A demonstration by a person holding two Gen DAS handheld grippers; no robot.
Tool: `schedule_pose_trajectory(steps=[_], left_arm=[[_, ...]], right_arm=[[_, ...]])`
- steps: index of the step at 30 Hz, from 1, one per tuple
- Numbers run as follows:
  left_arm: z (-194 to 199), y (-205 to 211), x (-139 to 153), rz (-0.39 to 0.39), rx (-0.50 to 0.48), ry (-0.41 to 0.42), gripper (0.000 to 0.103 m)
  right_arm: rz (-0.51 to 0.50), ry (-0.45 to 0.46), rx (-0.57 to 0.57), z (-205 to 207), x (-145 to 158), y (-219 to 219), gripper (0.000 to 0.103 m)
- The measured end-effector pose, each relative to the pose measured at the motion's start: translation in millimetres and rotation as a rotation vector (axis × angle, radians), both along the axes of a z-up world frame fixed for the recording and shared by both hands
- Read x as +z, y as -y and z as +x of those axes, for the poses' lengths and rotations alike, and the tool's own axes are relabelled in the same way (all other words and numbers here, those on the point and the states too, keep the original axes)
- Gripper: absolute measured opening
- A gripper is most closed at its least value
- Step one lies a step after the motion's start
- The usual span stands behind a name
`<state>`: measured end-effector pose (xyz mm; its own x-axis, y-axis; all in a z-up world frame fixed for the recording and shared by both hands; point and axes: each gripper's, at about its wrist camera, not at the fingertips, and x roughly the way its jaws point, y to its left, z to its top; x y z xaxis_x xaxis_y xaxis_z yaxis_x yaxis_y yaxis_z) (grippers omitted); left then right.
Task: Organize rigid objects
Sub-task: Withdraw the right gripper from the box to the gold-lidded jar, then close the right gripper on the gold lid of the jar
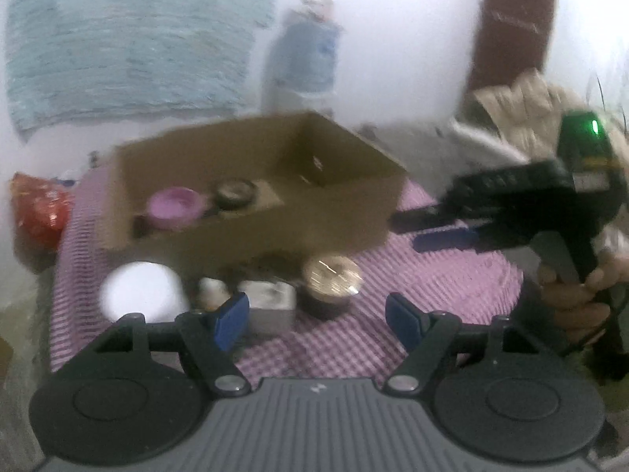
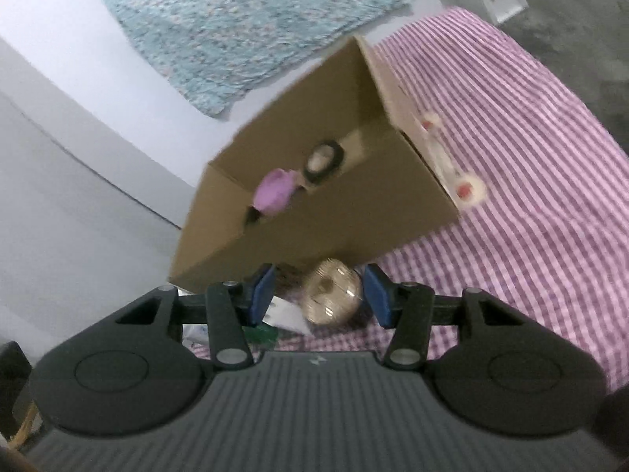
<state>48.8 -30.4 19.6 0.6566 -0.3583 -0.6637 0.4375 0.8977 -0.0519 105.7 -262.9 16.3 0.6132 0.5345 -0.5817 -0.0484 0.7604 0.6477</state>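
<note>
Logging position: gold-lidded jar (image 2: pixel 333 290) stands upright on the checked cloth (image 2: pixel 511 181), just in front of the cardboard box (image 2: pixel 354 212), lid facing up, so its long axis runs vertical.

Right gripper (image 2: pixel 319 295): fingers apart, empty; in my right wrist view the jar sits between the two blue pads (image 2: pixel 262 295), though I cannot tell whether they are yet level with it or above it. In the left wrist view this gripper (image 1: pixel 428 228) hangs out to the right of the box.

Left gripper (image 1: pixel 316 320): fingers wide apart, empty, set back from the row of items; the jar (image 1: pixel 332 279) lies ahead of it, slightly right of centre.

Box contents: pink bowl (image 1: pixel 175 206), dark round tin (image 1: pixel 235 192).

Other loose items, blurred: white cup (image 1: pixel 143 291), small grey box (image 1: pixel 271 301).

Judgement: right hand is better lined up for the jar; closing across its round body looks the natural grasp.
</note>
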Motion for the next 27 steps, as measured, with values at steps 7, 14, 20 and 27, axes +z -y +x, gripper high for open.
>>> schedule_pose_trajectory(steps=[7, 14, 20, 27], left_arm=[[11.3, 52.5, -45.3, 0.155, -0.034, 0.015, 0.076], [33.7, 62.3, -61.3, 0.174, 0.007, -0.008, 0.071], [44.6, 67.3, -66.7, 0.19, 0.034, -0.023, 0.071], [57.6, 68.9, -71.9, 0.173, 0.058, -0.037, 0.071]], right_arm=[[-0.015, -0.02, 0.054, 15.7, -35.0, -6.8, 0.049], [-0.02, -0.024, 0.127, 41.5, -49.4, -13.3, 0.049], [0.007, -0.035, 0.188, 61.5, -60.5, -24.1, 0.049], [0.035, -0.053, 0.226, 71.7, -65.1, -33.4, 0.05]])
